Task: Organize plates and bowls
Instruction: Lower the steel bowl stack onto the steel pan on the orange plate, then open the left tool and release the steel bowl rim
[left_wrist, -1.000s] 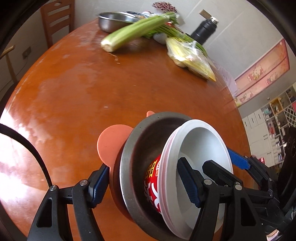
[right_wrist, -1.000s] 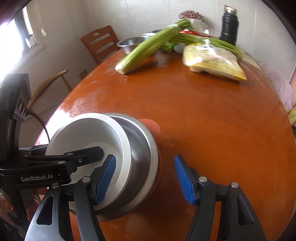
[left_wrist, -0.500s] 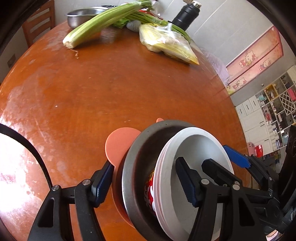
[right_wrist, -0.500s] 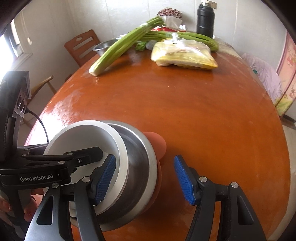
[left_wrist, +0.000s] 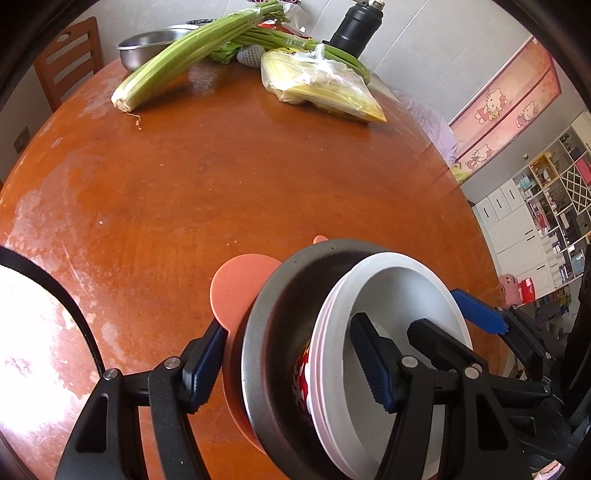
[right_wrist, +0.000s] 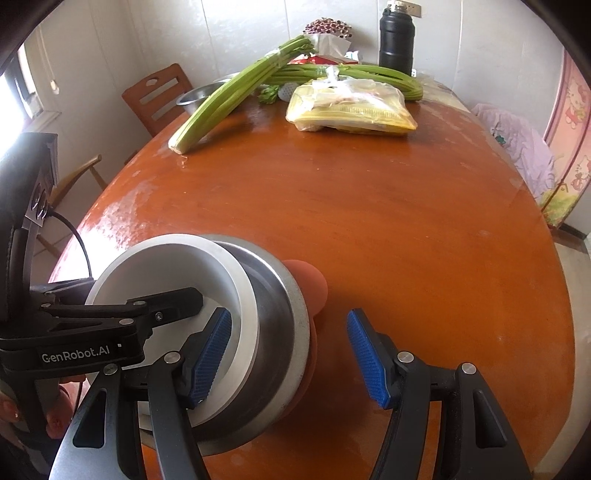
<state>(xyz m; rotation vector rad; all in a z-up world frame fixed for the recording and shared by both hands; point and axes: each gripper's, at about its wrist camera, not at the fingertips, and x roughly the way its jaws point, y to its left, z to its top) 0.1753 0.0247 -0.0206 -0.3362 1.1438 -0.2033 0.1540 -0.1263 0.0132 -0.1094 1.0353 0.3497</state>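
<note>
Both tongs pinch one nested stack of dishes from opposite sides, holding it tilted on edge above the tabletop (left_wrist: 258, 177). Left tongs (left_wrist: 295, 365) have one ribbed blue pad behind the orange plate (left_wrist: 240, 291) and the other inside the white bowl (left_wrist: 399, 295), so the whole stack sits clamped between them. Right tongs (right_wrist: 291, 354) have one blue pad inside the white bowl's mouth and the other on the orange plate's side of the stack; whether that far pad touches the plate cannot be told.

Outermost in the stack is the flat, matte orange plate with a rounded ear-like lobe. Against it nests a steel bowl (left_wrist: 280, 314), dull grey with a thick rolled rim. Inside that sit smooth white bowls, one showing a red printed pattern on its outer wall. In the left view the stack fills the 5 o'clock area; in the right view it lies at 8 o'clock.

Round and glossy, the tabletop is reddish-brown wood with pale worn patches. Toward 12 o'clock lie long ribbed celery (right_wrist: 236, 96) stalks, a crinkled clear bag (right_wrist: 351, 107) of yellow food, a second steel bowl (left_wrist: 155, 44) and a black cylindrical flask (right_wrist: 397, 37). A wooden chair (right_wrist: 159, 96) stands at 10 o'clock.
</note>
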